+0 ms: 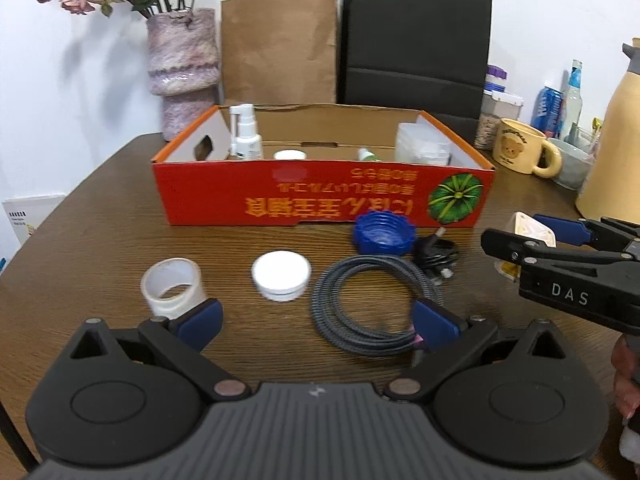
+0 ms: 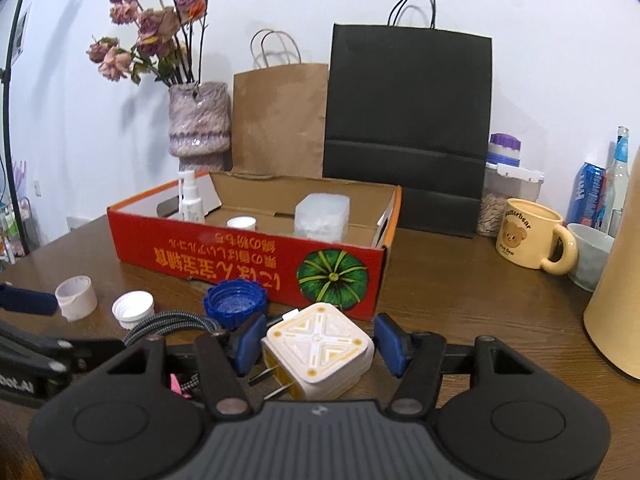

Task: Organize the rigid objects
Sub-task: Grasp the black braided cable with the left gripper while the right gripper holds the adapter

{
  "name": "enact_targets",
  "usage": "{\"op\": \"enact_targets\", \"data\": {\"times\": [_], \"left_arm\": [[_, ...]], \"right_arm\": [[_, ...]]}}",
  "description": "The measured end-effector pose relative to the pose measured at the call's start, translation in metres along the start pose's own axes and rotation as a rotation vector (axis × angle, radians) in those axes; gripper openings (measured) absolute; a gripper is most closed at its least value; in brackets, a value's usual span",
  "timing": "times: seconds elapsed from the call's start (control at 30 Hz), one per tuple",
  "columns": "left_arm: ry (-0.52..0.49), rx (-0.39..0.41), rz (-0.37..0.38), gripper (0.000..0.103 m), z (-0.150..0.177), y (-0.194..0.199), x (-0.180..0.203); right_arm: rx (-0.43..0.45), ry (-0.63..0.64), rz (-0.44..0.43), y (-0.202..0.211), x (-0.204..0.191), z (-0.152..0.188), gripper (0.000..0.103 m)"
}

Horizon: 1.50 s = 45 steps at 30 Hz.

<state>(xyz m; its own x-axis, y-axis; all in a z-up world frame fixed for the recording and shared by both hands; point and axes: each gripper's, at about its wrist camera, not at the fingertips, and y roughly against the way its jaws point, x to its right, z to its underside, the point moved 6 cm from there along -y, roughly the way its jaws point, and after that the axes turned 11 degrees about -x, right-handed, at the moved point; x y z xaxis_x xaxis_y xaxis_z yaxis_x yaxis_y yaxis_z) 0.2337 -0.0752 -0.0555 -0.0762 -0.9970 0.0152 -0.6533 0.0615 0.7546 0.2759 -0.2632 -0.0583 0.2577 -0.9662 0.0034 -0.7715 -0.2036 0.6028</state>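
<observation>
Right tongs (image 2: 318, 346) grip the plug adapter (image 2: 318, 350), blue pads on its two side faces, prongs pointing back toward the camera. Adapter looks lifted just off the surface (image 2: 460, 300), near the box's (image 2: 240, 256) front right corner; the lift is a guess from the left view, where it hangs beside the right tongs' arm. Left tongs (image 1: 316, 320) spread wide, nothing between them, hovering over the near part of the surface.

Loose things still out, in front of the box: tape roll (image 1: 173, 286) at left, white cap (image 1: 281, 274) right of it, coiled cable (image 1: 372, 304) near centre, blue lid (image 1: 382, 234) touching the box front, small black plug (image 1: 436, 256) just right of the lid. Inside the box: spray bottle (image 1: 245, 134) far left, white jar (image 1: 290, 155), clear tub (image 1: 422, 144) at right.

Handling: adapter is hard plastic, light, stiff, smooth sides so a bit slippery; flat opposite faces are the right hold, keep off the prongs. Likely next step is carry over the box wall and drop in the free middle. Caps and tape roll are rigid, light, best pinched across the rim. Cable is soft and springy, may uncoil if lifted by one loop.
</observation>
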Motion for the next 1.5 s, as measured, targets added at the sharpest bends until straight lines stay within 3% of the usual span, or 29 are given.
{"op": "enact_targets", "data": {"times": [0.43,1.1,1.5], "left_arm": [[0.015,-0.056,0.016,0.103,-0.013,-0.017,0.033],[0.064,-0.147,-0.052,0.103,-0.011,-0.053,0.044],[0.049,-0.13,-0.077,0.103,-0.01,-0.056,0.045]], "right_arm": [[0.032,-0.046,0.026,0.015,0.03,0.001,0.059],[0.006,-0.07,0.042,0.009,0.044,0.007,0.059],[-0.008,-0.062,0.045,0.005,0.041,0.009,0.059]]}}
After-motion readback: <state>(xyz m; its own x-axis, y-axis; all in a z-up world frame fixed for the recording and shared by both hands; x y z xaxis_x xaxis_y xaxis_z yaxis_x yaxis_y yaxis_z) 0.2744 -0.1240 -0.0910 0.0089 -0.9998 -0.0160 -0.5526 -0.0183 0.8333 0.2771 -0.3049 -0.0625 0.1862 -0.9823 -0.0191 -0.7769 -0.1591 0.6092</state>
